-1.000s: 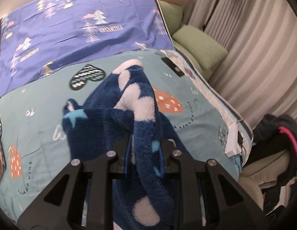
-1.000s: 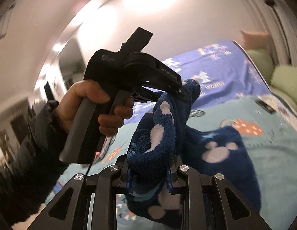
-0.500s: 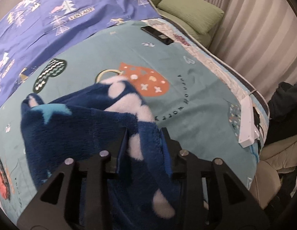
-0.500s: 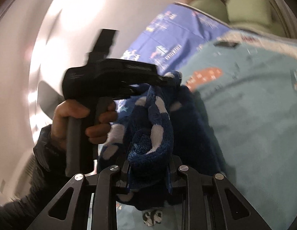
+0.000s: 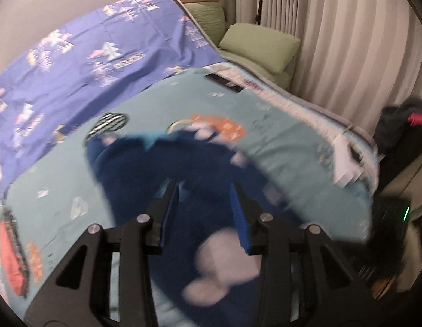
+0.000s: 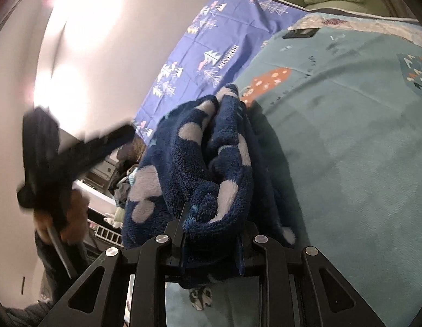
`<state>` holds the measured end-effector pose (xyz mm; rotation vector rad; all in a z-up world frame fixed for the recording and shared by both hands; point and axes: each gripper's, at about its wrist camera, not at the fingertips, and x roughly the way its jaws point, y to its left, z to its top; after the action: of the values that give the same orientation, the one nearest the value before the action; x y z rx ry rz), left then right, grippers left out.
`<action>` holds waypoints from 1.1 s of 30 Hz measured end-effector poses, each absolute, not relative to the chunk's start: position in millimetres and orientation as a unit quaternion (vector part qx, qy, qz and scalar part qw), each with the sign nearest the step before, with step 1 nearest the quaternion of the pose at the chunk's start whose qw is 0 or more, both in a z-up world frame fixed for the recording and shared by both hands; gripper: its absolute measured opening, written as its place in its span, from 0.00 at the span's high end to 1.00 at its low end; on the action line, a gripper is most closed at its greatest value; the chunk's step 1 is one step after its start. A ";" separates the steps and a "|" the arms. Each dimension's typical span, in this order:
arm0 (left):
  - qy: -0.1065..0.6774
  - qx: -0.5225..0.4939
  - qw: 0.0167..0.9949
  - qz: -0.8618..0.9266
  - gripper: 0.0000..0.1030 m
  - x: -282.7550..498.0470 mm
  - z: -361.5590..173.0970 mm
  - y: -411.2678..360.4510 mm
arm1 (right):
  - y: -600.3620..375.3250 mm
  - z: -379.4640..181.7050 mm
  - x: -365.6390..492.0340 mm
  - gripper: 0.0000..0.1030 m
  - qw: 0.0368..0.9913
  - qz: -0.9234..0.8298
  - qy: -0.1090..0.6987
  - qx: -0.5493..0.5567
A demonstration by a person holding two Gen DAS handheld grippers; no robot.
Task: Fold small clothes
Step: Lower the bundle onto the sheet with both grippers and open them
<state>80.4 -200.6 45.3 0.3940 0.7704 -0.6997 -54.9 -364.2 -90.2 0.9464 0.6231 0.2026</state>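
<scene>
While bunched on the teal bedspread (image 6: 360,136) beside the purple sheet (image 5: 75,62), navy fleece garment (image 6: 200,152) clamped at its near edge in right gripper (image 6: 211,231), loose between the opening jaws of left gripper (image 5: 204,215).

Fleece garment (image 5: 162,179) motion-blurred; left hand (image 6: 61,218) smeared, partly hidden.

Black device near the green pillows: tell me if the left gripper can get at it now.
Probably yes: the black device lies uncovered on the teal blanket. But the left gripper, fingers opening, still has the blue fleece garment between them.
</scene>
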 end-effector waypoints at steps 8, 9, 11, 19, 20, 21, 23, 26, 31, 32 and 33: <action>0.297 0.275 0.872 -0.274 0.59 50.3 -25.2 -202.9 | -371.6 -88.6 -68.6 0.72 0.838 0.070 0.326 0.431; 0.294 0.274 0.874 -0.272 0.59 49.2 -26.4 -205.4 | -372.2 -81.7 -72.1 0.69 0.846 0.057 0.328 0.416; 0.301 0.266 0.874 -0.273 0.59 54.2 -27.0 -208.8 | -373.0 -61.7 -80.6 0.66 0.871 0.015 0.322 0.371; 0.309 0.239 0.874 -0.289 0.59 61.5 -35.4 -200.4 | -348.5 -7.5 -73.4 0.70 0.906 0.084 0.280 0.307; 0.307 0.239 0.875 -0.287 0.59 57.4 -35.2 -199.6 | -340.6 -9.0 -65.5 0.73 0.906 0.097 0.288 0.296; 0.305 0.240 0.876 -0.286 0.59 56.4 -35.6 -199.3 | -334.1 -15.3 -56.4 0.75 0.904 0.092 0.305 0.285; 0.301 0.235 0.880 -0.282 0.59 54.5 -37.1 -197.8 | -326.7 -43.5 -35.8 0.83 0.889 0.053 0.372 0.261; 0.288 0.235 0.883 -0.285 0.58 50.9 -44.0 -197.3 | -331.7 -65.4 -36.7 0.84 0.889 0.053 0.368 0.268; 0.274 0.220 0.892 -0.284 0.59 44.2 -36.0 -190.5 | -317.3 -43.7 -44.8 0.83 0.900 0.037 0.380 0.209; 0.277 0.209 0.892 -0.290 0.59 42.8 -30.6 -185.3 | -315.0 -37.9 -47.2 0.83 0.903 0.036 0.377 0.200; 0.281 0.194 0.890 -0.301 0.59 40.4 -23.5 -178.8 | -313.8 -32.8 -49.3 0.83 0.908 0.036 0.371 0.193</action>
<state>40.4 -178.8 -23.5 0.4018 0.5839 -0.6256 -49.3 -313.8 -32.8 0.3973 0.7650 0.0740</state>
